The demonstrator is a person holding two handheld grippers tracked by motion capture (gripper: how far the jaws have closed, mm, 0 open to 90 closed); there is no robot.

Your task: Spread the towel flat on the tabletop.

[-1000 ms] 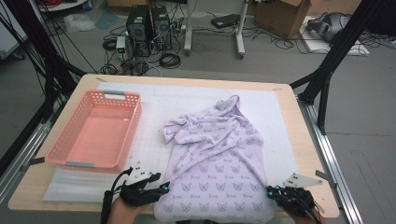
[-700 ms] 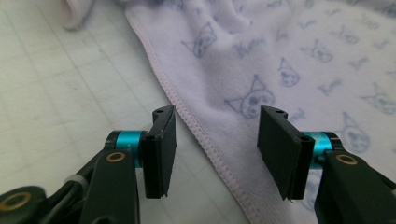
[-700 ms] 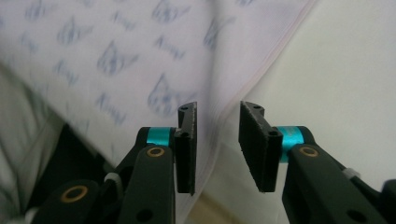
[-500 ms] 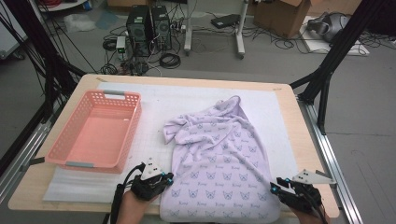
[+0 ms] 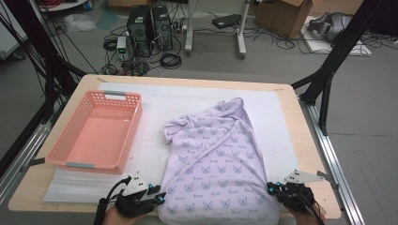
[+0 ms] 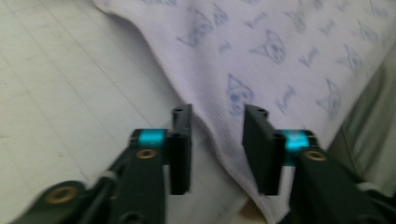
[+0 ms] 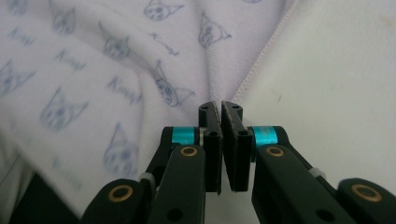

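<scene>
Across the table's (image 5: 291,101) near edge, soft cat-printed lilac cloth (image 5: 216,164); left hand-held gripper (image 6: 215,140) parted, right hand-held gripper (image 7: 220,122) pinching its hem

One garment (image 5: 220,164), one basket (image 5: 96,132)

A pink basket (image 5: 96,131) stands along the desk's (image 5: 291,101) left edge, and a lavender printed cloth (image 5: 218,164) covers the middle down to the near edge. Bare white mat (image 5: 150,103) lies open between them, along the far edge and right of the cloth.
</scene>
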